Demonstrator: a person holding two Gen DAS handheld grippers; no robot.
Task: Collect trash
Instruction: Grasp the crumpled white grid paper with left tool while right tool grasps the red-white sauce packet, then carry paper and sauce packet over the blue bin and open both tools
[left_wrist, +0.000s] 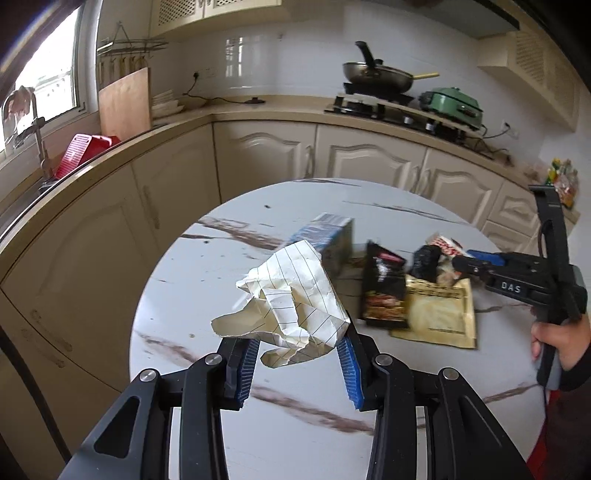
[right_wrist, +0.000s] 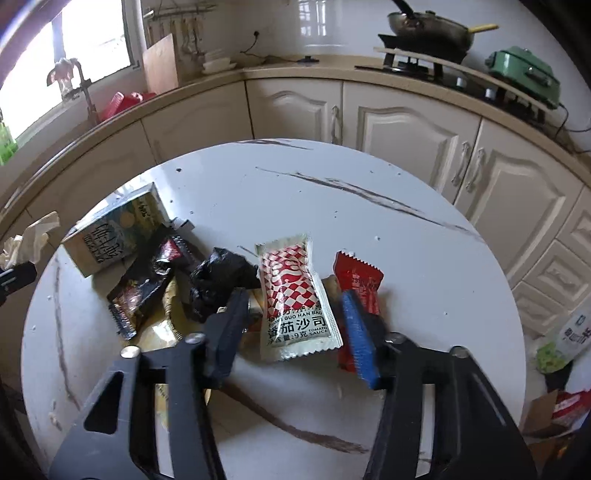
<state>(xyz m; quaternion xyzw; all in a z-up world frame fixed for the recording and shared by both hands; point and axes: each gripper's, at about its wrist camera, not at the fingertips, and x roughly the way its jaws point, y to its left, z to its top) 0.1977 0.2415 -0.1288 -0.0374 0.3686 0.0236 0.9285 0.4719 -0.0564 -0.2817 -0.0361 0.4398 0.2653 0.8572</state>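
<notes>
Left wrist view: left gripper clamped on a crumpled sheet of lined paper, blue pads pressing its lower folds from both sides, the rest of the sheet bunched up ahead of the fingertips and lifted clear of the round marble table. Beyond the paper, a blue and white carton lying on the tabletop. Ahead and to the right, a black snack wrapper overlapping a gold pouch, with a crumpled black bag just behind them. Far right, the right gripper reaching into that heap, gripped by a hand in a dark sleeve. Right wrist view: right gripper lowered over the heap, jaws narrowed, straddling a red-checked tomato sauce sachet; blurred fingers close at both edges of the sachet, contact not clear enough to call a grip. Just outside the right finger, a red wrapper, partly hidden behind the blue pad. Left of the left finger, the crumpled black bag, then the black snack wrapper and the gold pouch beneath it. Further ahead to the left, the carton. At the far left edge, the lined paper above a sliver of the left gripper.
</notes>
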